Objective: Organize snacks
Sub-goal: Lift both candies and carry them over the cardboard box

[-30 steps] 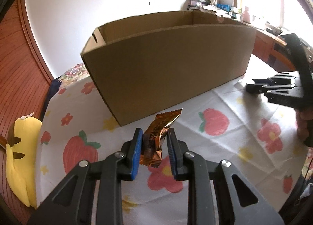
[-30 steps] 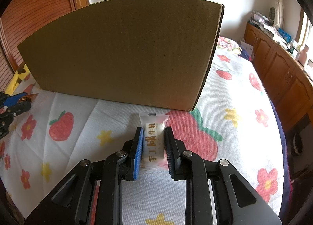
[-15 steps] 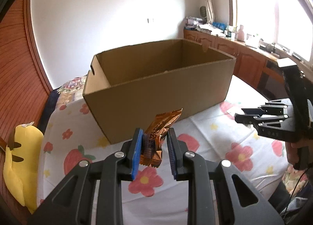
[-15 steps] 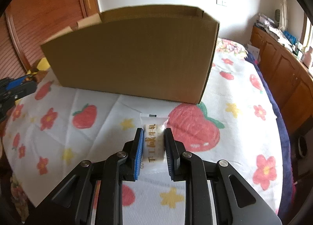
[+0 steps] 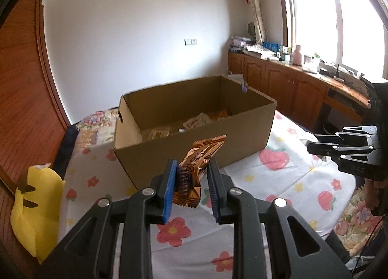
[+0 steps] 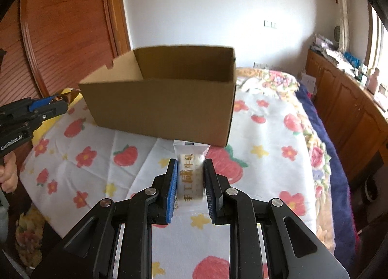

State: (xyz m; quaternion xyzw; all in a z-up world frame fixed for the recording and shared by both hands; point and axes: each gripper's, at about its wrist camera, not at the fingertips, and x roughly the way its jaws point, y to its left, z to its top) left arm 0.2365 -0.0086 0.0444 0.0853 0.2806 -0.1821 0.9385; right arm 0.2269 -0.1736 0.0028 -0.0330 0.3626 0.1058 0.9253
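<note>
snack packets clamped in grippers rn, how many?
2. A brown packet in the left gripper; a white packet in the right gripper. More lie in the cardboard box, partly hidden.

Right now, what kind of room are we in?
Most likely a bedroom: a bed under a strawberry-print sheet, a yellow plush toy at its edge, and wooden cabinets below a window.

Left gripper (image 5: pixel 191 182) and right gripper (image 6: pixel 189 182) each clamped on something, angled downward.
</note>
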